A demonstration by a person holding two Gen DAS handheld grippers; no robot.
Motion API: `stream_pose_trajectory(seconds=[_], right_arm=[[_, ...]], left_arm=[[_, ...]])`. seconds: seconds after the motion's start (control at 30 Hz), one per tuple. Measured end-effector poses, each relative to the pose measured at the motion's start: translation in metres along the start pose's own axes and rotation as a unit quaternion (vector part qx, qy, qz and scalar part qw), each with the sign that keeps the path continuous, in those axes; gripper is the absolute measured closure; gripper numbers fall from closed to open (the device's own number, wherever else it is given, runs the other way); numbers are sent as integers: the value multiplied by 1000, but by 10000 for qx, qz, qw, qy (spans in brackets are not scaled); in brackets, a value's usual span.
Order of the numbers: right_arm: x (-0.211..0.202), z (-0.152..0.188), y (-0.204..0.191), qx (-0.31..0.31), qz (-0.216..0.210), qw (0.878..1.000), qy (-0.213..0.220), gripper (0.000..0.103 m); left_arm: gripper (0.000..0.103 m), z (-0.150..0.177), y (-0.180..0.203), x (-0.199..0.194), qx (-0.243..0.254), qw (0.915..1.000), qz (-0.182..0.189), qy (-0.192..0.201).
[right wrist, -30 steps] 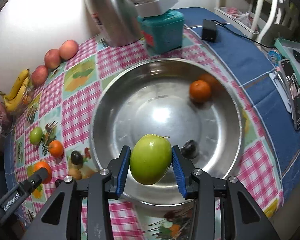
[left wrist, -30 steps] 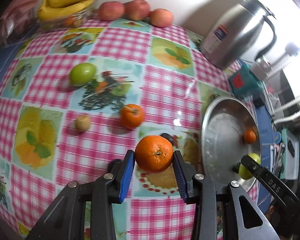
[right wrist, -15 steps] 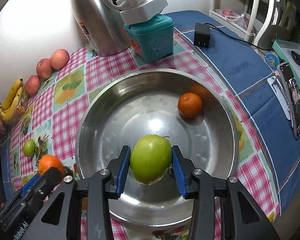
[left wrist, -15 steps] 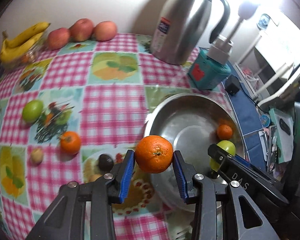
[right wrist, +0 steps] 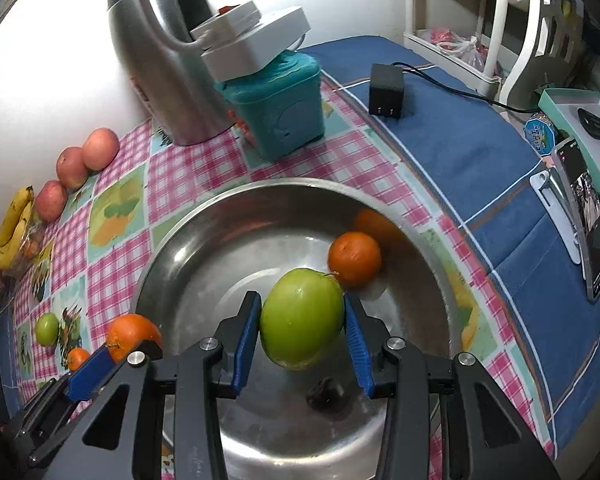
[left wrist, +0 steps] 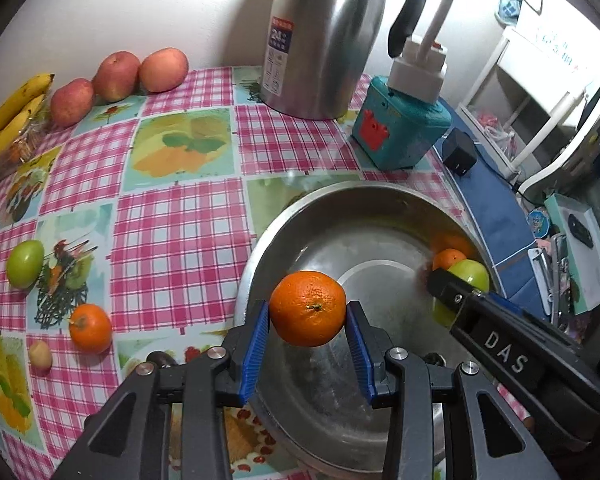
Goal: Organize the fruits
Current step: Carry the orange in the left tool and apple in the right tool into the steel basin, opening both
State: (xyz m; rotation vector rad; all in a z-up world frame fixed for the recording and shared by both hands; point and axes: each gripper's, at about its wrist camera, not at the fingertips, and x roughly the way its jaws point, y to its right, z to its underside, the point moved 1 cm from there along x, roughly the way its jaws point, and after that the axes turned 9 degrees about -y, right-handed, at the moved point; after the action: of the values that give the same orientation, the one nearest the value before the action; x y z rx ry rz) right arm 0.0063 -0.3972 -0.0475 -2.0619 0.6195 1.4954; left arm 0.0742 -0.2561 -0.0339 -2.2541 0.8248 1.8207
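Right gripper (right wrist: 302, 322) (dark fruit (right wrist: 325, 392) beneath)

oranges (left wrist: 307, 308): 3 | green apples (right wrist: 301, 325): 2 | red apples (left wrist: 116, 76): 3 | bananas (left wrist: 10, 116): 2 | bowl (left wrist: 300, 216): 1 | kettle (left wrist: 320, 36): 1

Both of my views are bright and mostly sharp, with dark vignetted corners from the fisheye. Straight lines on the checked cloth (left wrist: 172, 236) bow hard toward the edges. Light pours in from above and behind the steel jug (left wrist: 324, 32), blowing the wall (right wrist: 40, 60) out to white in both views. The metal bowl (right wrist: 204, 240) carries soft glare patches and a smeared orange reflection on its far wall. Fruit on the counter (left wrist: 204, 152) casts short, soft shadows. My gripper bodies sit dark and underexposed in the foreground.
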Motion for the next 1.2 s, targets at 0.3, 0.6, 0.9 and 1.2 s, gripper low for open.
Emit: stream_pose_trajectory(seconds=[0.3,0.6,0.9,1.2], right_arm=[[14,-1,8,94,-43,9998,-157,60],[14,2,7,52,-34,9998,-195,60],[14,1,5,23,-22,9997,-228,60],[3,-1,1,-7,-52,9999,-122,53]], left_arm=[[62,3,5,14,85,9997,-127,-174],[61,5,6,14,116,9996,-143,-204],[61,6,5,15,104,9996,-150,-232],[52,4,9,2,128,9998,-63,-142]])
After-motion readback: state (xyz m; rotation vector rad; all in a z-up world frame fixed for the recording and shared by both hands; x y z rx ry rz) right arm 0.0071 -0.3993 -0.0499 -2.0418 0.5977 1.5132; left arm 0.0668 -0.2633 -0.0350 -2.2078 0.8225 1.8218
